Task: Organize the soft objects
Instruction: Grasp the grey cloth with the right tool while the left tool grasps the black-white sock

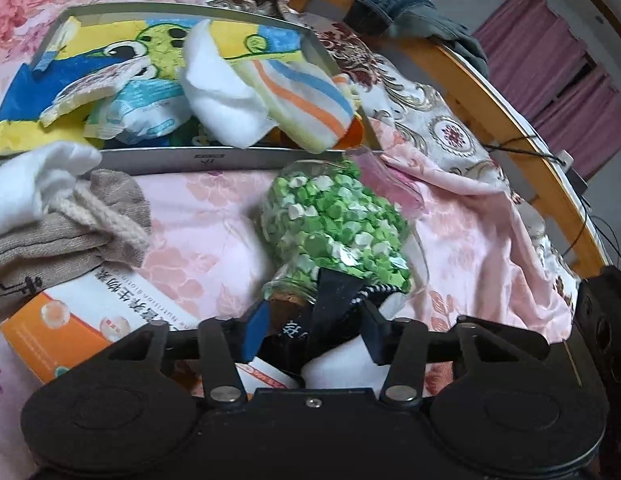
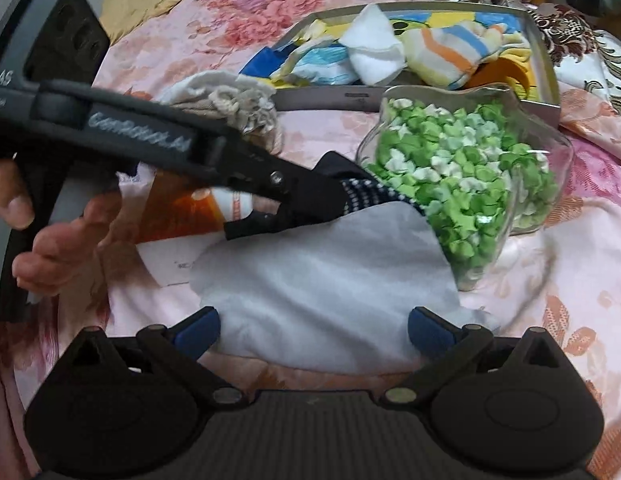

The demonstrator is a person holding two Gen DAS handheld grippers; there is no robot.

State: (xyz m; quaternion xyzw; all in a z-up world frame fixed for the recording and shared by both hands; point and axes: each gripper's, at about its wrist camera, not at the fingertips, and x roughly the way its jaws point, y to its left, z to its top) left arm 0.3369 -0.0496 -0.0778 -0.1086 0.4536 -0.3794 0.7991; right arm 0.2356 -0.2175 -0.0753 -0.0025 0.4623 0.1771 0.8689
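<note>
Left hand-held gripper [image 1: 314, 332] clenched on the dark cuff of a white sock [image 2: 322, 280], seen side-on from the right wrist view with the striped navy band pinched at its tip. Right hand-held gripper [image 2: 312, 326] released, blue pads [image 2: 196, 330] spread wide on either side of the sock's white foot, not touching it as far as can be told.

Sock stretched across the pink bed cover [image 2: 550, 320], cuff end raised against a glass jar of green paper stars [image 2: 462, 184] lying on its side, toe end low and near the right gripper. Shallow grey tray [image 1: 238, 160] just beyond the jar, already holding a striped sock [image 1: 306, 108], a white cloth [image 1: 222, 96] and a tissue pack [image 1: 146, 108]. Beige drawstring bag [image 1: 70, 224] and an orange box [image 1: 70, 320] off to the left.

Likely step: carrying this sock into the tray. Best done by:
- keeping the cuff pinch firm, since knit slips easily;
- lifting high enough to clear the jar, which could roll if brushed;
- closing the right pads on the toe only if the sock drags or needs folding;
- lowering over the near tray wall into a bare patch, away from the overhanging striped sock.
</note>
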